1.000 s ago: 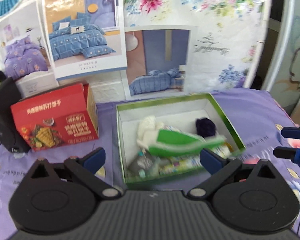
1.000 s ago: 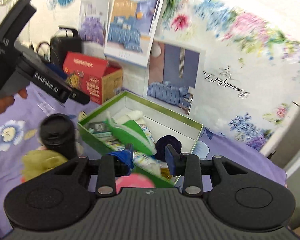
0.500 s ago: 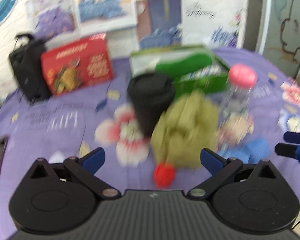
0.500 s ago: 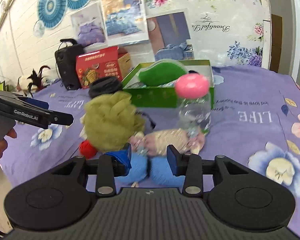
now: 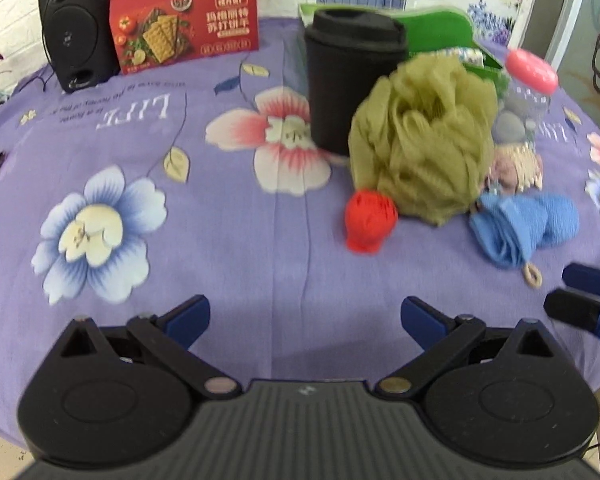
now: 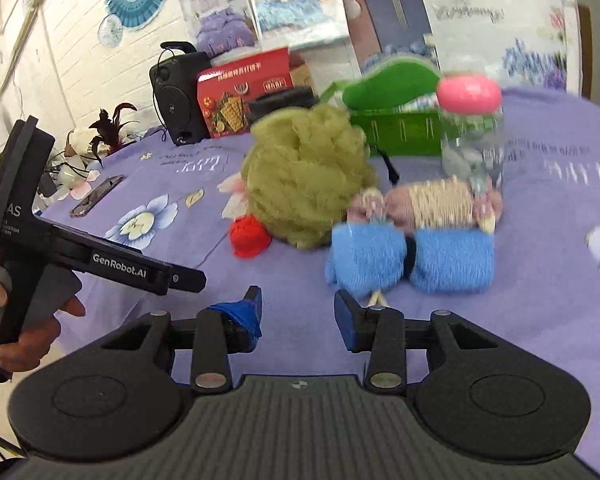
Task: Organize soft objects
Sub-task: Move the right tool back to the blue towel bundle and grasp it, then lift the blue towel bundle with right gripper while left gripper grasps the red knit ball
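Observation:
An olive-green mesh bath pouf (image 5: 424, 136) (image 6: 304, 176) lies on the purple flowered cloth. A small red knitted ball (image 5: 370, 220) (image 6: 249, 236) touches its front. A rolled blue towel (image 5: 524, 228) (image 6: 412, 256) lies to its right, with a pink-beige knitted piece (image 5: 516, 168) (image 6: 428, 202) behind it. A green box (image 6: 396, 132) (image 5: 432, 32) with soft items stands at the back. My left gripper (image 5: 305, 320) is open and empty, short of the red ball. My right gripper (image 6: 298, 312) is partly open and empty, just short of the towel.
A black lidded cup (image 5: 352, 76) stands behind the pouf. A clear bottle with a pink cap (image 5: 528, 92) (image 6: 470, 128) stands right of it. A red cracker box (image 5: 184, 16) and black speaker (image 5: 72, 28) sit at the back left. A phone (image 6: 98, 196) lies at the left.
Both grippers have pulled back and down from above the green box to the near side of the table. The pouf, red ball and towel now lie in front of them.

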Demonstrator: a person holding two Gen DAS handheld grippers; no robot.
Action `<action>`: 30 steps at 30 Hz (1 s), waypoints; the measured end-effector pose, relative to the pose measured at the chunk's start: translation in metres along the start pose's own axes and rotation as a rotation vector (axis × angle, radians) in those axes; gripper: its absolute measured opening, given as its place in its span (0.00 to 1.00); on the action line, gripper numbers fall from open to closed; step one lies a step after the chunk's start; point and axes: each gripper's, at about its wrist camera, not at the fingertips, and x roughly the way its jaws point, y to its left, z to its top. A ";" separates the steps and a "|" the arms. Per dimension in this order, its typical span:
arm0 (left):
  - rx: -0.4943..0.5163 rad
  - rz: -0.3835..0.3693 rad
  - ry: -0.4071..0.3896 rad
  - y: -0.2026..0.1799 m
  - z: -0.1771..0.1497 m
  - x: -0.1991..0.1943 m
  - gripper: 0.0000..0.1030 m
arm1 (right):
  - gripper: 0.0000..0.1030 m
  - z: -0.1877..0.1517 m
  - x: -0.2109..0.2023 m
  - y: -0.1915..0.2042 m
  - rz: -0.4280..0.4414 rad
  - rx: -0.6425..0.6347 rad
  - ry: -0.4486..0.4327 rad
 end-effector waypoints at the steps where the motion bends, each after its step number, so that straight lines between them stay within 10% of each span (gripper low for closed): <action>1: -0.005 -0.003 -0.004 0.000 0.004 0.001 0.98 | 0.23 0.007 0.002 0.000 -0.008 -0.027 -0.009; 13: 0.064 -0.021 0.011 -0.022 0.020 0.020 0.98 | 0.24 0.021 0.011 -0.030 -0.227 -0.238 0.012; 23: 0.015 0.068 0.049 -0.013 0.022 0.024 0.98 | 0.25 0.062 0.080 -0.130 0.025 -0.038 0.305; 30: 0.071 0.054 0.062 -0.022 0.031 0.031 0.98 | 0.29 0.049 0.032 -0.117 0.117 0.001 0.454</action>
